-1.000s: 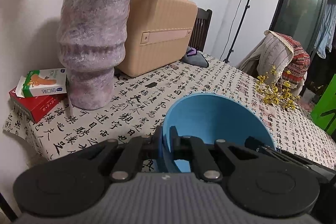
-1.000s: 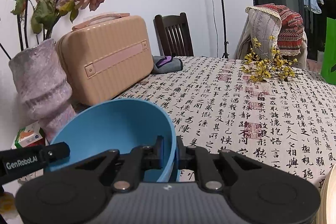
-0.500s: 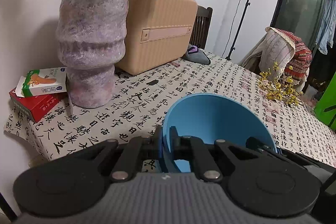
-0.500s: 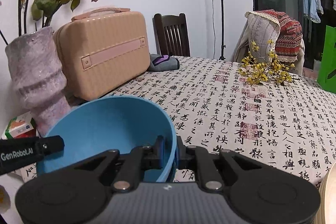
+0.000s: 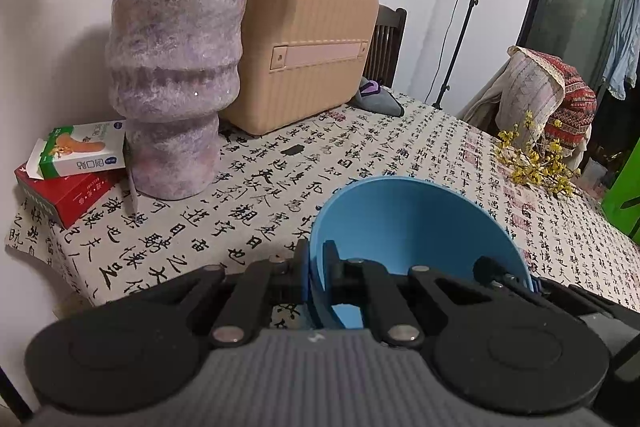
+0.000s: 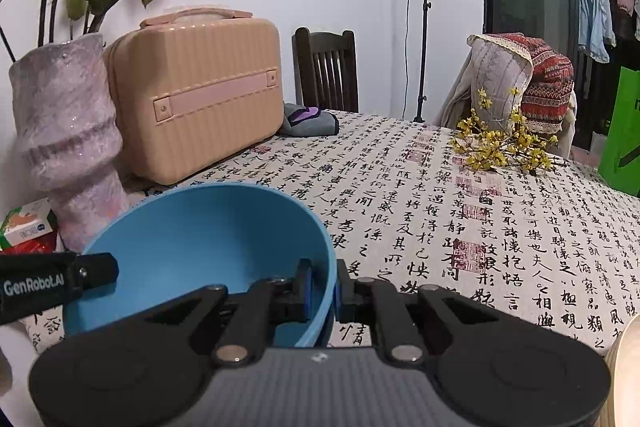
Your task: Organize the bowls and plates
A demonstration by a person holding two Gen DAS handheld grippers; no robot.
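Blue bowl (image 5: 416, 223) slightly nearer the vase (image 5: 176, 67), empty, both grippers clamped on its rim

The gripper bodies are hiding the blue bowl's (image 5: 412, 223) base, the pale round thing (image 6: 624, 367) is getting cropped at the right edge, and the box (image 5: 80, 151) print is reading too tiny.

The table (image 6: 460, 227) (calligraphy-print cloth) bears a vase (image 5: 176, 75), case (image 5: 304, 51), boxes (image 5: 76, 163) and yellow sprigs (image 6: 500, 143).

A plain blue bowl (image 5: 416, 227) (empty, matte) sits upright, held above the patterned tablecloth (image 5: 360, 155).
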